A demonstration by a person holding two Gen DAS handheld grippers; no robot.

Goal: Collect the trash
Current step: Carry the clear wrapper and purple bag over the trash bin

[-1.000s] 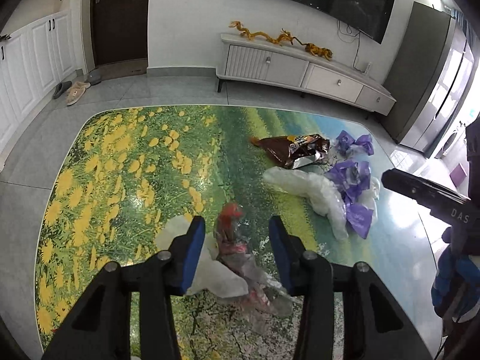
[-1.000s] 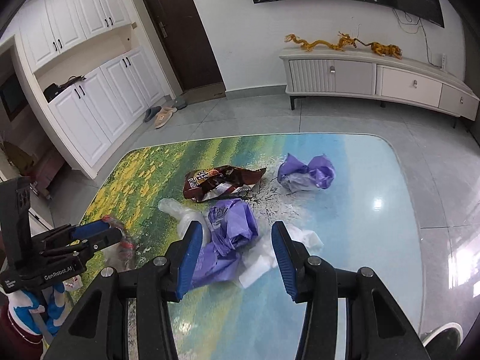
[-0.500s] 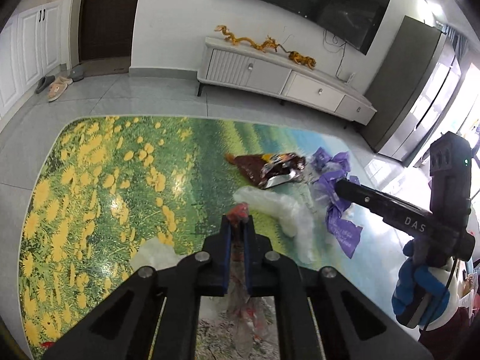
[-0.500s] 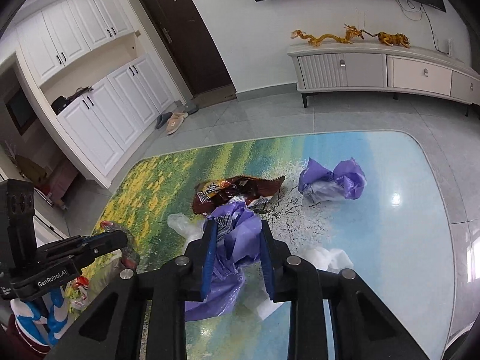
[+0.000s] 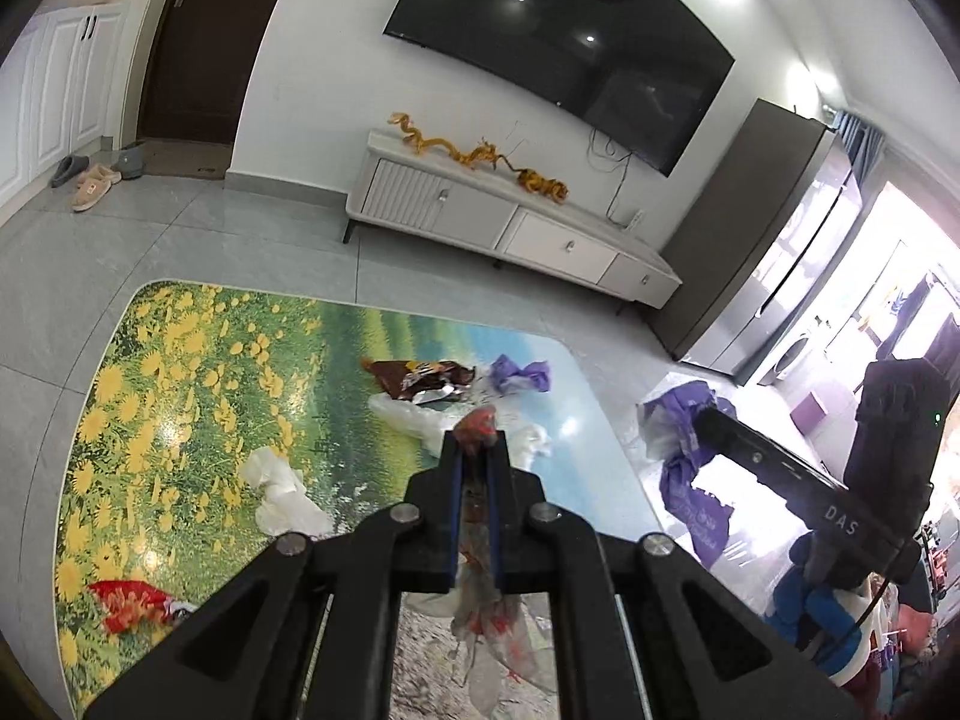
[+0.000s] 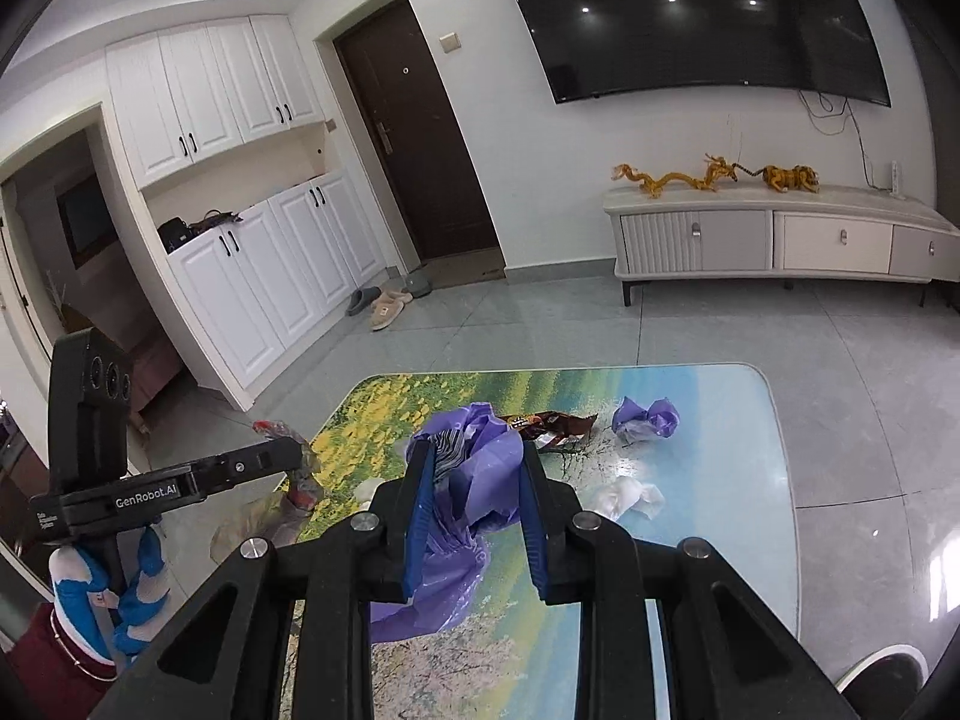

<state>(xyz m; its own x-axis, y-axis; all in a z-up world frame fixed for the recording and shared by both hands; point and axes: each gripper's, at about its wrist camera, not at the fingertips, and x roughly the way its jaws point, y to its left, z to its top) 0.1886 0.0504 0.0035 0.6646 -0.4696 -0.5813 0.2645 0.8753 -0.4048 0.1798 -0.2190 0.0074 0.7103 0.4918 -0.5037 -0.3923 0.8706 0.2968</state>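
Now the left gripper (image 5: 475, 456) pinches a red-printed clear wrapper (image 5: 480, 429) above the table (image 5: 180, 360), while at three o'clock the right gripper (image 6: 474, 480) clamps a purple bag (image 6: 480, 462).

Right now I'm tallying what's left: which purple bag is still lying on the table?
The small crumpled purple bag beside the brown snack wrapper; the larger purple bag hangs clamped in the right gripper.
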